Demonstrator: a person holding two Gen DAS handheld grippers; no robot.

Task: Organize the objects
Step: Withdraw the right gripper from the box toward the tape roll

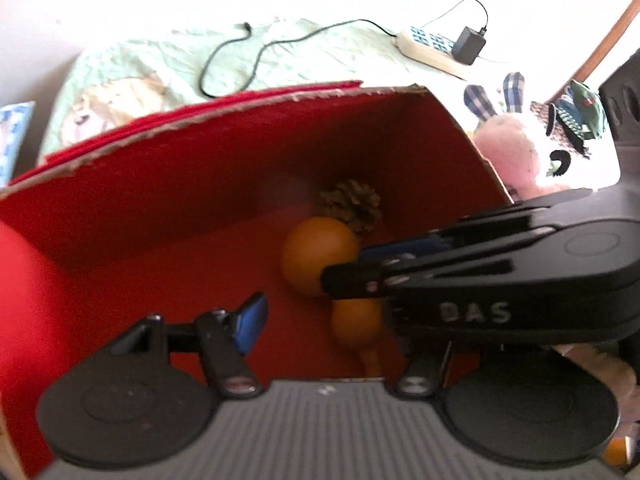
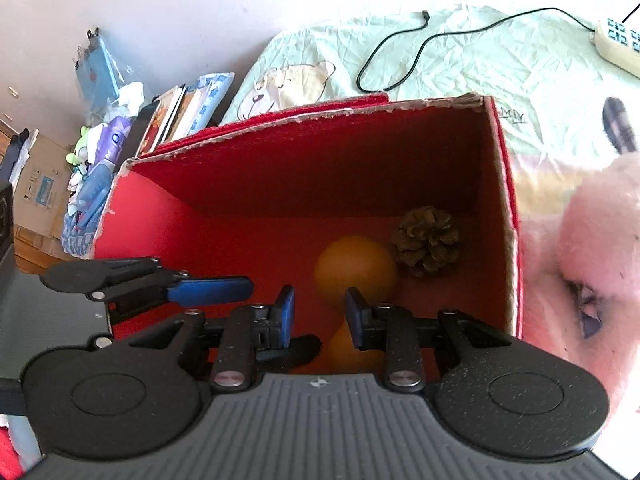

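While both grippers hang over the red box (image 2: 280, 184), the orange gourd (image 2: 354, 270) lies on its floor beside a pine cone (image 2: 426, 240). Right gripper (image 2: 320, 314) and left gripper (image 2: 224, 308) are both parted, holding nothing. It looks light, hard and slick; the narrow waist seems the safest hold.

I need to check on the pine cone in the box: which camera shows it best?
The right wrist view: the pine cone sits whole and sharp in the red box's far right corner. In the left wrist view it is blurred, partly behind the orange gourd.
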